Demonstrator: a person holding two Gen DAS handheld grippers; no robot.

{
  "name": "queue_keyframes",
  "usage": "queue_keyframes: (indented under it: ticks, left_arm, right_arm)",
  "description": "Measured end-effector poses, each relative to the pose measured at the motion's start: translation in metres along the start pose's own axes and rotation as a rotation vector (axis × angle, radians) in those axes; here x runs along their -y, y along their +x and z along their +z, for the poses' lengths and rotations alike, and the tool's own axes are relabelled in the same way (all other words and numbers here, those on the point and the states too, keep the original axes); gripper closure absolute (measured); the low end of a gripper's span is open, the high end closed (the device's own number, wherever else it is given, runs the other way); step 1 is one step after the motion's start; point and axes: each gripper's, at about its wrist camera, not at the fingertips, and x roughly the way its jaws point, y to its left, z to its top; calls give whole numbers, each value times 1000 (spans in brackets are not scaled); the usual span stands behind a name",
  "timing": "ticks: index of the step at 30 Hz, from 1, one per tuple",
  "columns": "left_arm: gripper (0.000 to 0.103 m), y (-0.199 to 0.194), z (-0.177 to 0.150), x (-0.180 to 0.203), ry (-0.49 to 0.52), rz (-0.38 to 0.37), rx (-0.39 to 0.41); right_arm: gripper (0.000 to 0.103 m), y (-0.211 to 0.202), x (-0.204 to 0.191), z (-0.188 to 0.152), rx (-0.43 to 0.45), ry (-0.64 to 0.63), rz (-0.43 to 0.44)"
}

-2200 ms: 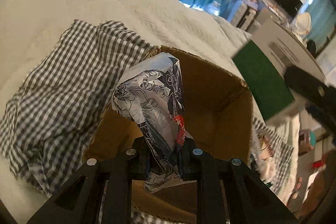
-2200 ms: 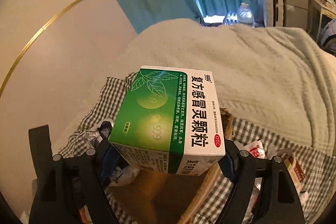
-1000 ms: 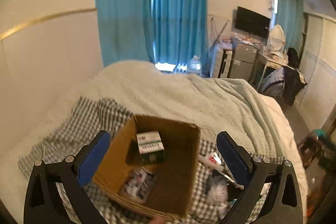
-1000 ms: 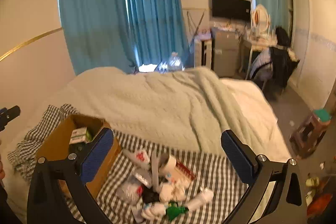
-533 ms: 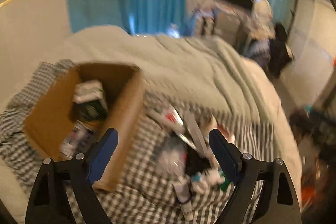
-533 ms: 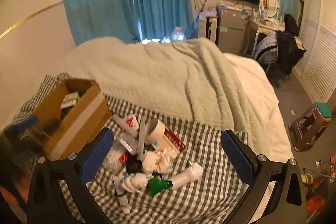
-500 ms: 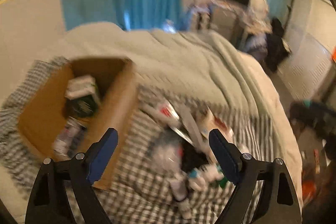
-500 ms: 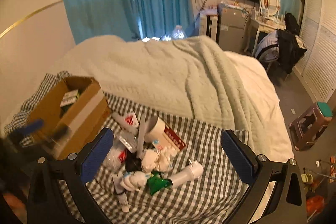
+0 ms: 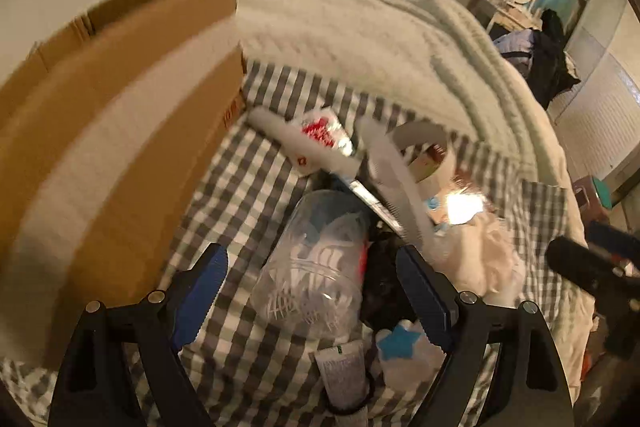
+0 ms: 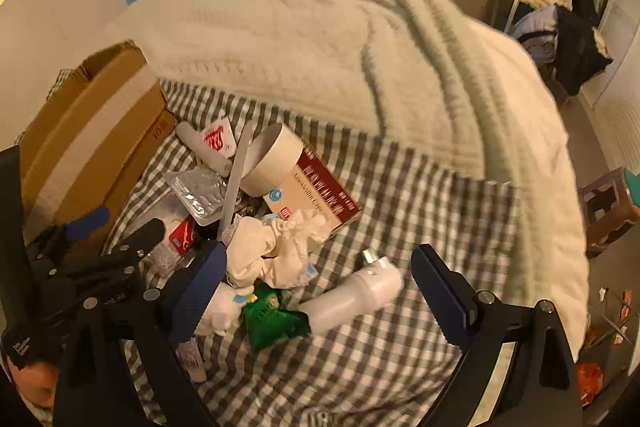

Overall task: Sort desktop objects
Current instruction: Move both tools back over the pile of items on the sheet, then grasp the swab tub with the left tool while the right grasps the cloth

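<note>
cardboard box (image 10: 92, 143) walls left; bare checked cloth (image 10: 400, 327) right of pile

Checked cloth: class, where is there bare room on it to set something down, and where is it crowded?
Bare checked cloth lies between the red-and-white box and the knitted blanket, and nearer than the white bottle. The pile beside the cardboard box is crowded.

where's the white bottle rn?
Right wrist view: the white bottle lies on its side on the checked cloth, between the open right gripper fingers, just right of the green packet and below the crumpled white cloth.
</note>
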Motion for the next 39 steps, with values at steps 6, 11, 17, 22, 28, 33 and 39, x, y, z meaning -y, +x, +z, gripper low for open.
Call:
queue_keyframes:
  ticks: [6,11,17,22,28,33,39]
  left_arm:
    - [12,22,-2,0,93,50,-14]
    - [10,38,-4,-6,72,-13,-72]
    - [26,48,-13,-4,126,-37,-125]
    - [39,36,-18,-1,137,-71,-140]
    - [39,-3,-9,-13,100,-48,-86]
    - [39,-66,21,-30,16,-70,31]
    - [39,-160,75,-57,17,-37,177]
  right_arm:
    - [9,50,-10,-1,-82,12,55]
    - [13,76,-12,0,-137,64,98]
    - [45,88,-2,-8,-222,149,133]
    - [80,73,0,-10,-228,105,110]
    - [84,27,-3,-6,-197,85,84]
    - [85,-37,-21,18,-113,69,98]
    - [85,-111,-70,65,14,22,129]
